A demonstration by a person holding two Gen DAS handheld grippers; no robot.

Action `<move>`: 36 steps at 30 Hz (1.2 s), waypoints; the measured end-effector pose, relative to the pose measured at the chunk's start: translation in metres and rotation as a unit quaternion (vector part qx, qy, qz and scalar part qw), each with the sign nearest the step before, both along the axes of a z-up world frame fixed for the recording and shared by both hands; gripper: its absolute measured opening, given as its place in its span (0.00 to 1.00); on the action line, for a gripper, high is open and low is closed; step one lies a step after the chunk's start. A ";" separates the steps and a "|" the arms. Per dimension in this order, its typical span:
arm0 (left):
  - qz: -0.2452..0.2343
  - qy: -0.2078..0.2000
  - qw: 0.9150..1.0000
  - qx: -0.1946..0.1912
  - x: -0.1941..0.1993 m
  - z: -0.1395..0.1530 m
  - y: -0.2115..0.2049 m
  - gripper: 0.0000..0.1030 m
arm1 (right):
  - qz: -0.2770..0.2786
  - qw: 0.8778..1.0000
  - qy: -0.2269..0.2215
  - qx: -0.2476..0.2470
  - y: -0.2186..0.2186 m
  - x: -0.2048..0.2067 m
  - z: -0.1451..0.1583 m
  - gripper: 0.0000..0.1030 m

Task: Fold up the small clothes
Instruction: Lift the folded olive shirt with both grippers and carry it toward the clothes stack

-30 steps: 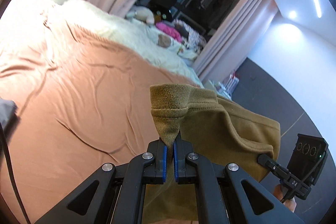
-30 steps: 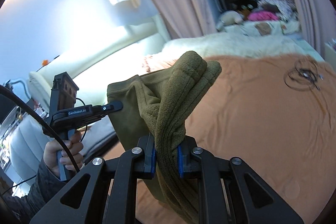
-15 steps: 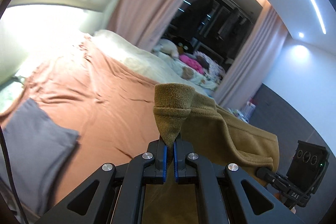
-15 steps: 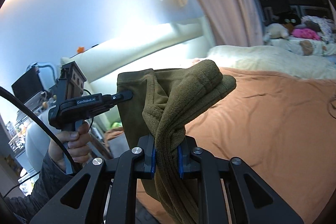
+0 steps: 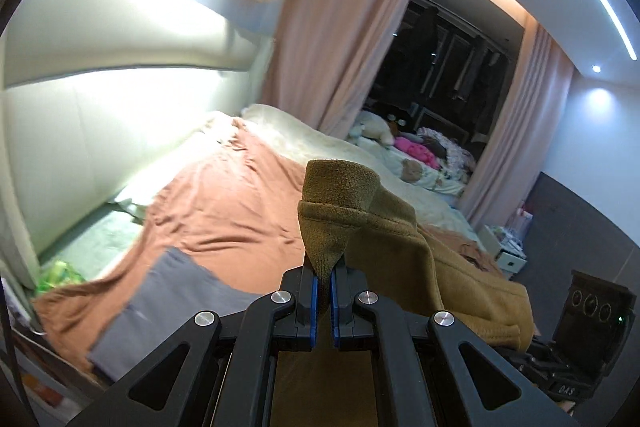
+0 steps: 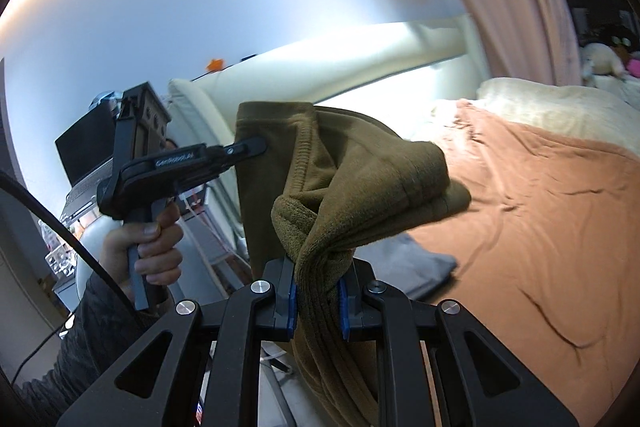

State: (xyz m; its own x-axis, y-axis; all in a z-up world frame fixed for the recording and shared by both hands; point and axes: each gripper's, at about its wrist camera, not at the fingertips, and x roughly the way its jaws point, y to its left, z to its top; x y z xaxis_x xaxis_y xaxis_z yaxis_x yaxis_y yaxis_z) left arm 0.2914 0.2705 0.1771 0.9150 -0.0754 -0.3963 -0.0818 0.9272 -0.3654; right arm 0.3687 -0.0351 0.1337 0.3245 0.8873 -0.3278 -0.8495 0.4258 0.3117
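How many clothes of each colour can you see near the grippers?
Olive-green garment, held up by both grippers: 1
Grey garment, lying flat on the orange bedsheet: 1
Total: 2

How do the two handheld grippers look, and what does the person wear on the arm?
Both grippers are matte black, with angular finger links joined by round silver rivets and blue pads on the inner faces: left gripper, right gripper. Seen from the right wrist view, the left one has a pistol grip, white lettering on its side and a boxy black block on top. A black cable runs past it. The sleeve is dark.
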 end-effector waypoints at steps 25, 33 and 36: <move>0.126 0.059 0.990 0.014 0.005 -0.056 0.148 0.04 | 0.123 0.988 0.090 -0.034 0.116 0.121 -0.060 0.11; 0.132 0.096 0.987 0.003 0.070 -0.098 0.168 0.04 | 0.090 0.989 0.107 -0.051 0.084 0.221 -0.080 0.12; 0.130 0.111 0.985 0.000 0.097 -0.116 0.171 0.04 | 0.079 0.989 0.109 -0.060 0.071 0.254 -0.090 0.12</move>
State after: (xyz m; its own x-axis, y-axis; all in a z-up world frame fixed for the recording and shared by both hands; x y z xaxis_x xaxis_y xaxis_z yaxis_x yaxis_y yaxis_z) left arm 0.3879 0.4419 0.0612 0.7938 0.1495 -0.5895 -0.3946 0.8642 -0.3122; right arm 0.6229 0.0360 0.0442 0.0942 0.8721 -0.4802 -0.8267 0.3372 0.4504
